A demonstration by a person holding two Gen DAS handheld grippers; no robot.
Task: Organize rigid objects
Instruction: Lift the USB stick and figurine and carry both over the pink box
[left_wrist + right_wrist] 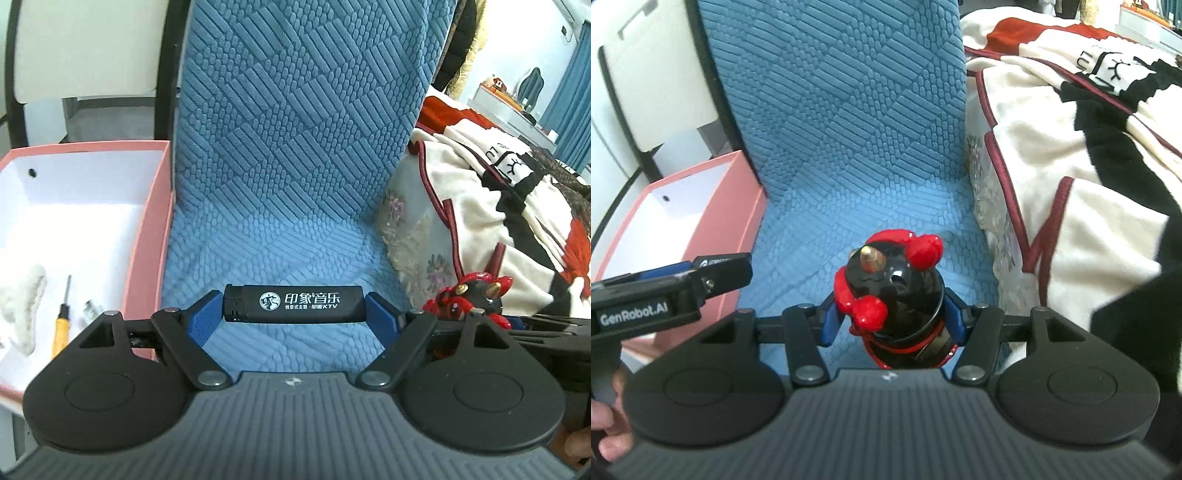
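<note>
pink box point(147, 229) far left, holding a yellow screwdriver point(61, 325), likely the drop spot | left gripper point(295, 308) clamps black lighter point(293, 303) end to end, lifted over blue cushion point(295, 147) | right gripper point(890, 321) squeezes red-and-black figurine point(886, 291) upright, beside the bedding point(1052, 147)

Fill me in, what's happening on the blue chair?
A person is tidying small items with handheld tongs. The left tongs hold a black lighter end to end above the blue seat cover. The right tongs grip a black and red figurine. The pink box to the left already contains a yellow screwdriver, a small metal part and something white and fluffy.
</note>
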